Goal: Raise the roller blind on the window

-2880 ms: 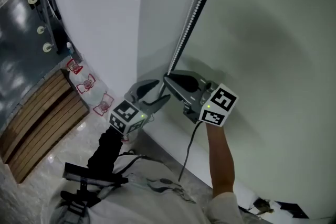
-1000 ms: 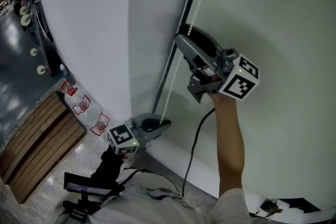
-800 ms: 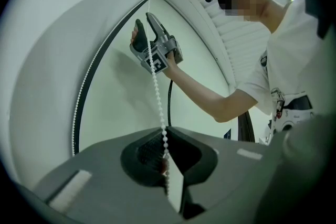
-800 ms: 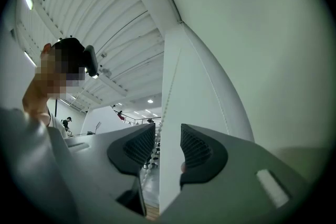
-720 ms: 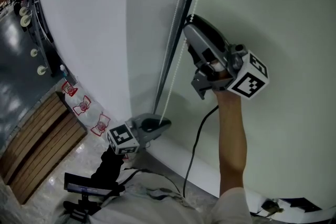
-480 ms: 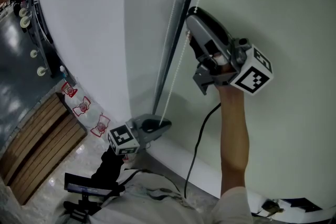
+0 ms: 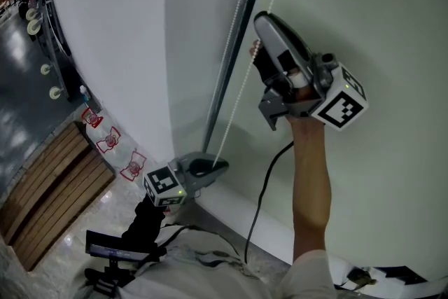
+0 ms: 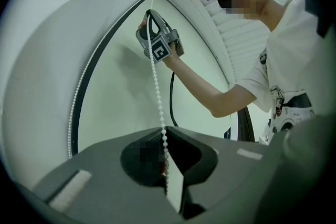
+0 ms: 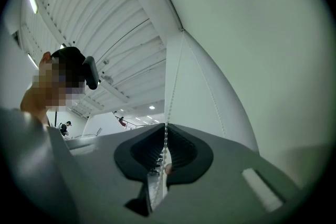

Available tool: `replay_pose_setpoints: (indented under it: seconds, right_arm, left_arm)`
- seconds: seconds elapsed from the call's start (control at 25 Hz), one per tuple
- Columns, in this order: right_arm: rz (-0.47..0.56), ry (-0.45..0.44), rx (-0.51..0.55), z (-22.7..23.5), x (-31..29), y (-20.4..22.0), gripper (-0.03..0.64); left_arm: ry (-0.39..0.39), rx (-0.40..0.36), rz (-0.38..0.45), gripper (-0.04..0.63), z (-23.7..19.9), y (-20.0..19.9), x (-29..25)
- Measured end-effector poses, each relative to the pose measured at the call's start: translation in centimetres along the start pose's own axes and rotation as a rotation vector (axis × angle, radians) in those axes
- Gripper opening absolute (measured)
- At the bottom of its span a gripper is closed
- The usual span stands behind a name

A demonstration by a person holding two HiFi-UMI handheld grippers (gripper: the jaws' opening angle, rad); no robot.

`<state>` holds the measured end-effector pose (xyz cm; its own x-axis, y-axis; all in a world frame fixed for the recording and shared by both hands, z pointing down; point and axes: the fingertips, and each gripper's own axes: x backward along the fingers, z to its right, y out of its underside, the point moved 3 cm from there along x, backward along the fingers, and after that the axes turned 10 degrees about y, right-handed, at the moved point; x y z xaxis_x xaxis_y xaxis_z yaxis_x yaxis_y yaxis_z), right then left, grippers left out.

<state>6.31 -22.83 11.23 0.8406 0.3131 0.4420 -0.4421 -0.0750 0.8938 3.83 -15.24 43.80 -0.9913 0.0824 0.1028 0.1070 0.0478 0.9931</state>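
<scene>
Your left tongs (image 7: 221, 166) sit low down by the foot of the wall, pointing level and clamped tight on the white beaded pull chain (image 7: 238, 98); in the left gripper view the beads (image 8: 155, 76) run straight down into the pinched tongs (image 8: 164, 132); your right tongs (image 7: 260, 17) are raised on an outstretched arm, tilted upward, higher on that same strand; their jaws have just been closing, and the right gripper view shows them (image 9: 165, 128) drawn in on the chain (image 9: 173, 86), which passes between the ribbed pads; the strand runs taut from one pair of tongs to the other; a second strand of the loop hangs just beside the dark vertical frame strip (image 7: 234, 45); the pale roller blind (image 7: 371, 17) hangs as a smooth sheet to the right of that strip, filling the right side of the head view; the white wall (image 7: 112, 31) lies to the left.
</scene>
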Motion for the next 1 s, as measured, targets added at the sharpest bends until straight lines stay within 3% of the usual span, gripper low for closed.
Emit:
replay_pose_setpoints:
  seconds: [0.16, 0.32, 0.4, 0.52, 0.76, 1.0]
  right_arm:
    - [0.007, -0.006, 0.007, -0.5, 0.0, -0.3, 0.017]
    - [-0.181, 0.029, 0.146, -1.2, 0.0, 4.5, 0.015]
    - [-0.216, 0.034, 0.106, -1.5, 1.0, 8.0, 0.015]
    - [-0.188, 0.062, 0.018, -1.1, 2.7, 10.0, 0.015]
    - [-0.314, 0.105, 0.032, -1.4, 5.4, 14.5, 0.015]
    - [-0.342, 0.138, -0.042, -1.5, 8.1, 17.7, 0.015]
  left_arm:
    - [-0.013, 0.005, 0.002, -0.002, -0.5, -0.4, 0.0]
    - [-0.021, 0.01, 0.004, -0.002, -0.6, -0.7, -0.1]
    - [-0.021, 0.015, 0.002, -0.002, -0.4, -0.2, 0.2]
    - [-0.022, 0.016, 0.001, -0.002, -0.4, 0.2, 0.2]
    - [-0.042, 0.033, 0.008, -0.002, -0.9, 0.0, 0.4]
    - [-0.065, 0.047, 0.027, -0.002, -1.5, -0.3, 0.9]
